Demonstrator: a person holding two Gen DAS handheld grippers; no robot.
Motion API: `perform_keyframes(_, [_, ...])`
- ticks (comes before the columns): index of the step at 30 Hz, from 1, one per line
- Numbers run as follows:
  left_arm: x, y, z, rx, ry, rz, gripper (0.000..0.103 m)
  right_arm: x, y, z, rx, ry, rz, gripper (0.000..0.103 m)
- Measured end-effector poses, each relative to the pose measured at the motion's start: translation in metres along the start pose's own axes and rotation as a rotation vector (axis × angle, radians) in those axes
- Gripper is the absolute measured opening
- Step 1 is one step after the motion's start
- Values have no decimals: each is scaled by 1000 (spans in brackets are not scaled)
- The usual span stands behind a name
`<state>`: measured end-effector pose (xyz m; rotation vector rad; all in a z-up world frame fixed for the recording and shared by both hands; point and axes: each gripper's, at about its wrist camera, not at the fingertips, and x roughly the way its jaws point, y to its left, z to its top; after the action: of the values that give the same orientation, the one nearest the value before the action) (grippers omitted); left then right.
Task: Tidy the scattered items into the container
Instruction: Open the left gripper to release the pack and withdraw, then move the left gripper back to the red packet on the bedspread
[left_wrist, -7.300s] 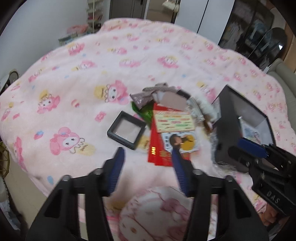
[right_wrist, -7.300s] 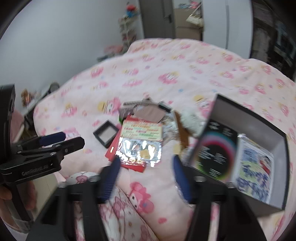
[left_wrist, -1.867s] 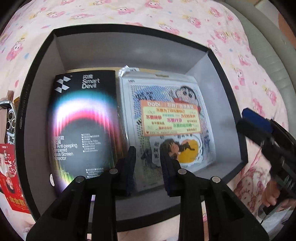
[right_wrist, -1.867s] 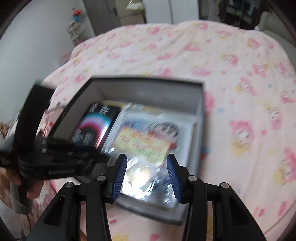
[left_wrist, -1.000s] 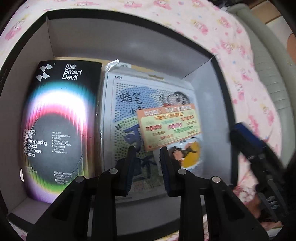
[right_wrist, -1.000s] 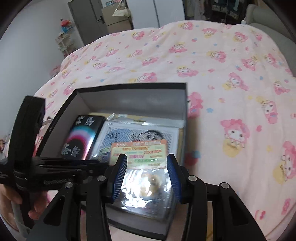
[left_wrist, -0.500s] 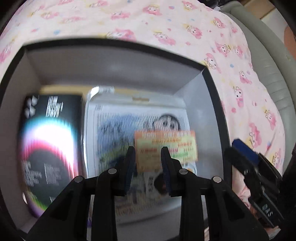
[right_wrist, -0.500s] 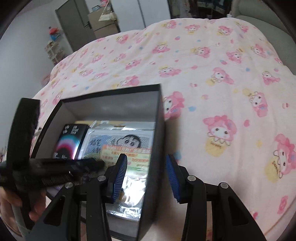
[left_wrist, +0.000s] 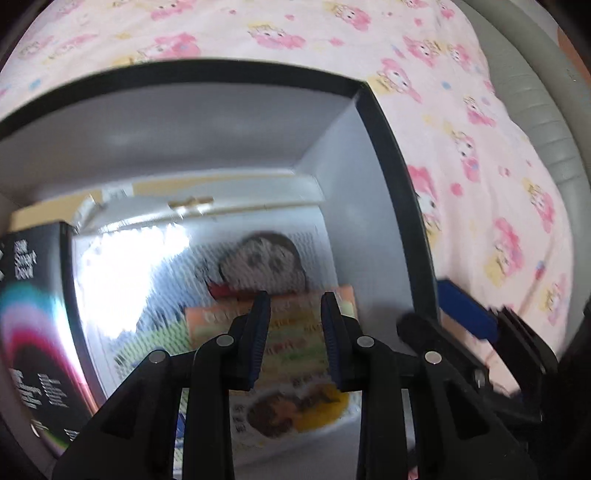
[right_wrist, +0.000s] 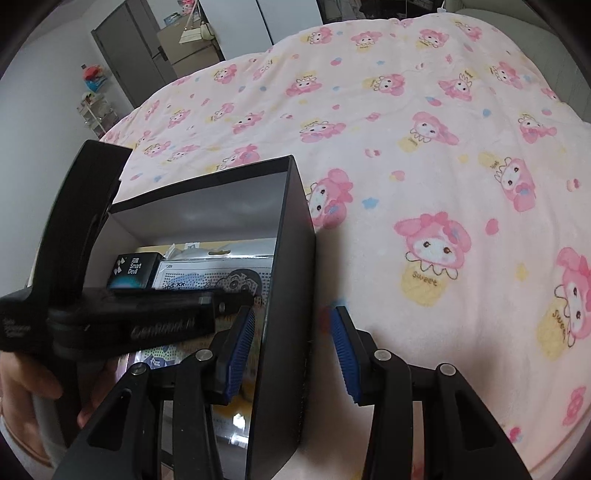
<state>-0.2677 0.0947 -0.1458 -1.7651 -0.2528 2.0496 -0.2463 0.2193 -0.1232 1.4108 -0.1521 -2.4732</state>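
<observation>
Jaws of the left gripper (left_wrist: 294, 306) stand narrowly apart over the orange-labelled packet (left_wrist: 295, 369), gripping nothing visibly. Jaws of the right gripper (right_wrist: 293, 345) stand wide apart, straddling the right wall of the black box (right_wrist: 291, 236) without clamping it. Packet lies inside the box on a clear-wrapped cartoon sheet (left_wrist: 207, 258); a black screen-protector pack (left_wrist: 33, 325) lies beside it at the left. Box rests on the bed's pink cartoon blanket (right_wrist: 424, 155). Beyond stand grey cabinets (right_wrist: 140, 48).

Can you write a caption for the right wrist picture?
Open right gripper straddles the black box wall on the pink blanket.
</observation>
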Motion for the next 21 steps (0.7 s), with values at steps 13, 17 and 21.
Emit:
perform_keyframes(13, [-121,-16,-100,-10,-375,71,36,-82,36,-33,-5,-159,-28,39])
perform_keyframes(17, [-139,-18,-131,6,-412,70,41,-114,66,-56,-38,-181,-10,39])
perform_keyframes(21, [-158,-1,-165,-20,-426,112,41,-128,102,-74,-95,-177,16,39])
